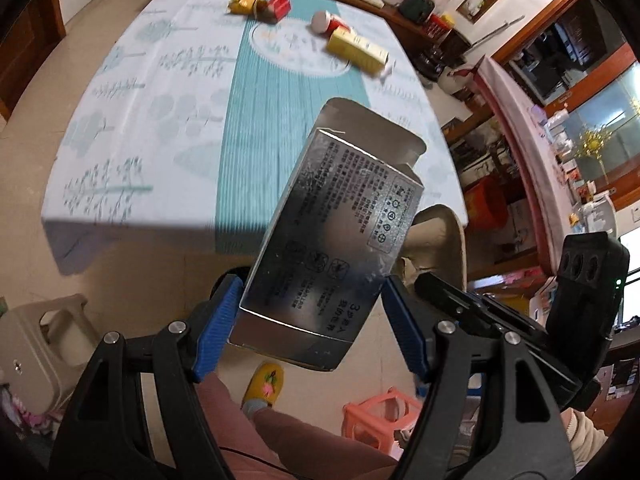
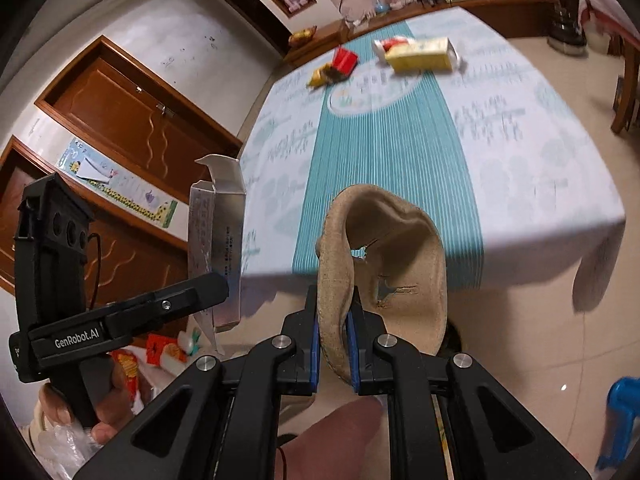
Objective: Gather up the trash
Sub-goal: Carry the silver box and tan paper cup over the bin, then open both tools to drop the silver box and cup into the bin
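Note:
My left gripper is shut on a silver cardboard box with an open end flap, held in the air in front of the table's near edge. The box also shows in the right wrist view, left of centre. My right gripper is shut on the rim of a tan fabric bag with a torn hole, its mouth open. The bag's rim shows behind the box in the left wrist view. On the far end of the table lie a yellow box, a red box, a small yellow pack and a red-and-white cup.
The table carries a white and teal cloth. A beige stool and a pink stool stand on the floor near my legs. Wooden doors are at left; a cluttered sideboard runs behind the table.

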A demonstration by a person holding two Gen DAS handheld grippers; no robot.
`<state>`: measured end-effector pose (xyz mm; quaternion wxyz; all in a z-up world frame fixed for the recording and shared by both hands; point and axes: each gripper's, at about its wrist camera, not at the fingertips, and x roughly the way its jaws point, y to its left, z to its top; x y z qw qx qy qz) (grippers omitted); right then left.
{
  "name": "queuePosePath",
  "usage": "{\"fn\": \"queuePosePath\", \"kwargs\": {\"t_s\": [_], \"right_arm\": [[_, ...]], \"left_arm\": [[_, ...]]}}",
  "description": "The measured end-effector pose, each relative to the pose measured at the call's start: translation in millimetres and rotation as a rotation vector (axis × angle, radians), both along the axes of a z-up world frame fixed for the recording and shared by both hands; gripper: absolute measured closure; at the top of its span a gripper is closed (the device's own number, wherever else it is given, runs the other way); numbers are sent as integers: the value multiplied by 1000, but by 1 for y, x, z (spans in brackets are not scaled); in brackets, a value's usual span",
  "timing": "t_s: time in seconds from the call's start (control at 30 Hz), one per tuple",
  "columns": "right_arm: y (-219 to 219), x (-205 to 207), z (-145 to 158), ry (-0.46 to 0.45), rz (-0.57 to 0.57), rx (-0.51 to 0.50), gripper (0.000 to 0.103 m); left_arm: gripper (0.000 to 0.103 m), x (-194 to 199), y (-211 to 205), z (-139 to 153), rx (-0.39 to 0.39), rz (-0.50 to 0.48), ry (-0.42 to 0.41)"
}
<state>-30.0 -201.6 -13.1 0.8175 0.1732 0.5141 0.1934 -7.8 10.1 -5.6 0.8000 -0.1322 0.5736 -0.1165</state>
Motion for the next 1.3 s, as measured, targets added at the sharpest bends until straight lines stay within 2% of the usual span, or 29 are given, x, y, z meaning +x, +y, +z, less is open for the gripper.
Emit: {"fn": "queuePosePath", "kwargs": {"t_s": [0.23,0.5,0.67,0.97,1.17,1.2,1.23,1.27,1.3], "right_arm": [[4,-37,-32,69,-10,33,92],[13,-64,-109,188,-68,33,92],[18,-70,-183,225,-118,21,92],[24,-67,-330,284,-179,5,92],[35,-54,-405,320,-173,0,92],[36,-52,-417,333,-183,-11,87],[36,-52,-423,341,-191,-16,72],[36,-48,-432,348,-200,-19,62],[36,-47,-436,348,-210,-21,47]], "left_arm": [[34,-15,-2,-37,36,-27,82],[34,-28,-2,-125,54,-89,171],[34,-27,-1,-197,58,-121,179],[33,-16,9,-330,65,-121,204],[30,-4,17,-395,76,-115,257],[29,-4,18,-402,75,-115,272],[21,-3,19,-411,81,-114,290],[11,-3,19,-415,91,-111,297],[7,-1,20,-420,107,-105,302]]}}
